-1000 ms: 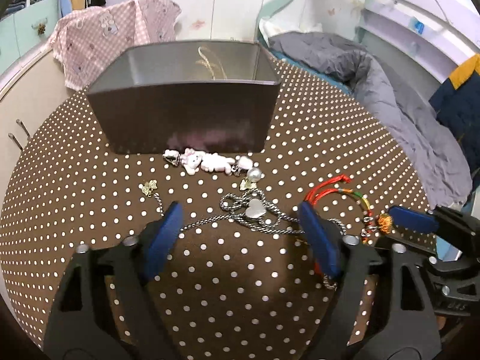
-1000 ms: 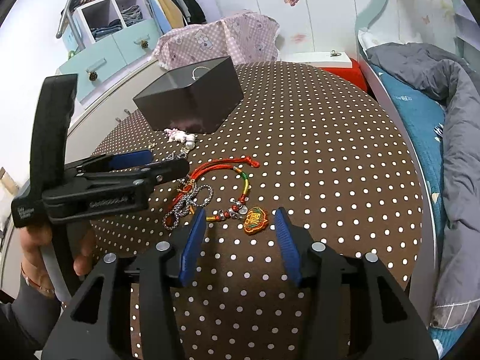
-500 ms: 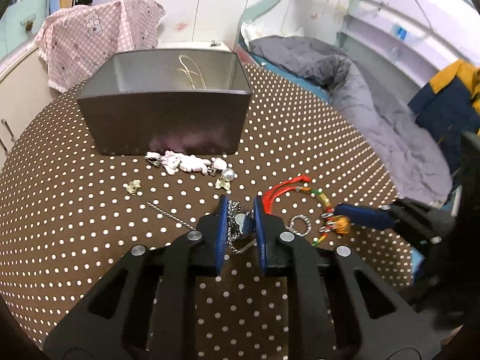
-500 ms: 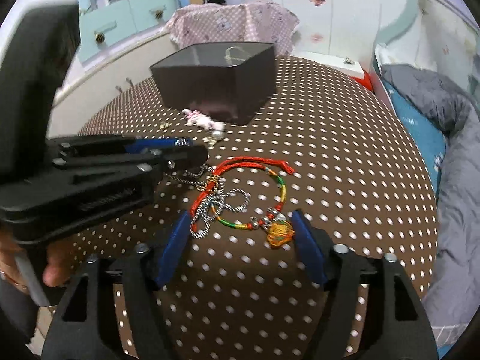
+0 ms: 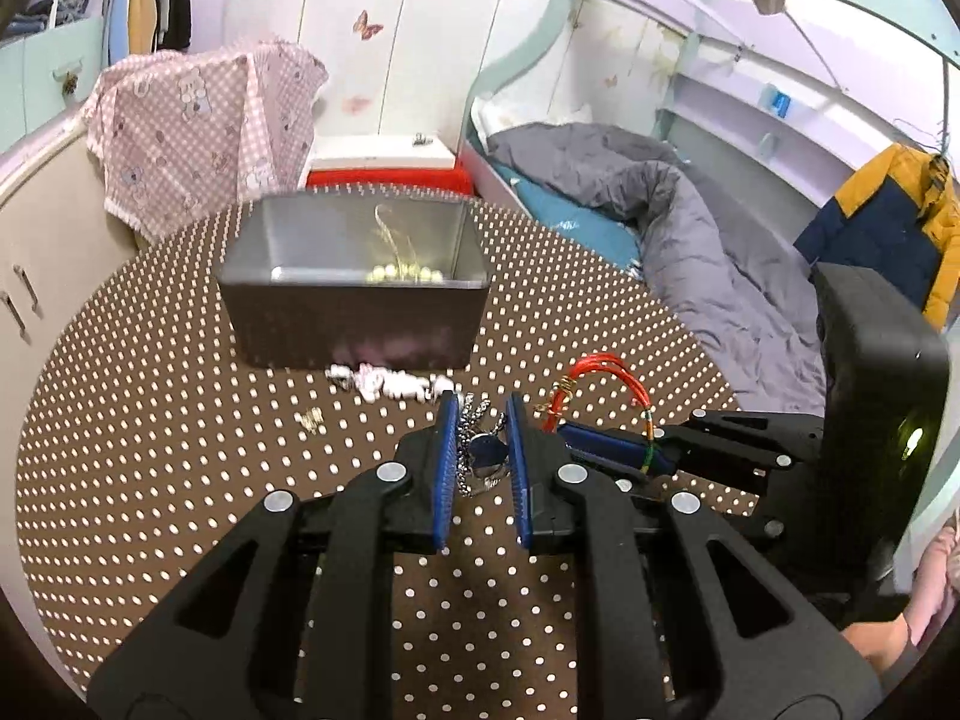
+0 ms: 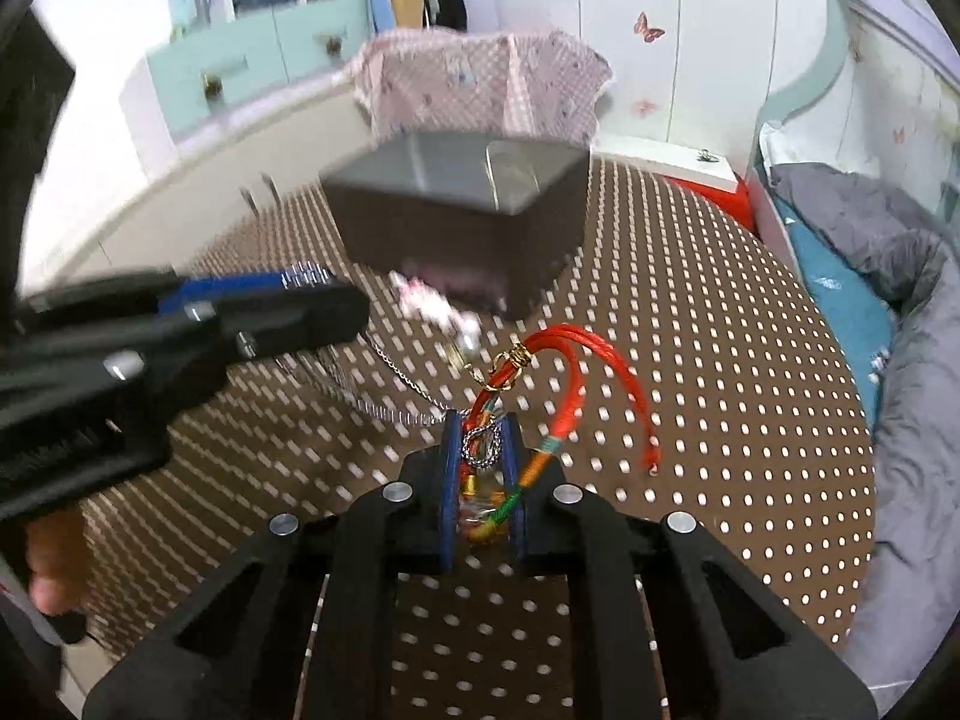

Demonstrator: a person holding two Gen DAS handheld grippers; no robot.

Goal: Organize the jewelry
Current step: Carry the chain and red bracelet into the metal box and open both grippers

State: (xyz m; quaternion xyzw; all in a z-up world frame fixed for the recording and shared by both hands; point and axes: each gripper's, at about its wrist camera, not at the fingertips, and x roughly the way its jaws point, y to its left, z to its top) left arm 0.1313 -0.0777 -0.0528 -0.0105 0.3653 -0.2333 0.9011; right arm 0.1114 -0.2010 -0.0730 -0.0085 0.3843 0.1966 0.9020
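My left gripper [image 5: 482, 414] is shut on a silver chain necklace [image 5: 477, 456] with a heart pendant, lifted above the dotted table. My right gripper [image 6: 483, 420] is shut on a red cord bracelet [image 6: 576, 384] with coloured beads and a gold charm; a loop of the silver chain [image 6: 483, 447] is caught between its fingers too. The right gripper shows in the left wrist view [image 5: 606, 438] just right of the left one, with the red cord [image 5: 606, 369] arching over it. A dark open box [image 5: 354, 300] stands beyond, with pearls and a gold chain inside.
A white charm piece [image 5: 390, 384] and a small gold charm [image 5: 312, 418] lie on the brown dotted tablecloth [image 5: 150, 450] in front of the box. A pink checked cloth [image 5: 204, 126] hangs behind. A bed with a grey quilt [image 5: 672, 228] is at the right.
The left gripper closed on the silver chain and lifted it. The right gripper closed on the red bracelet and raised it; both have moved towards the box.
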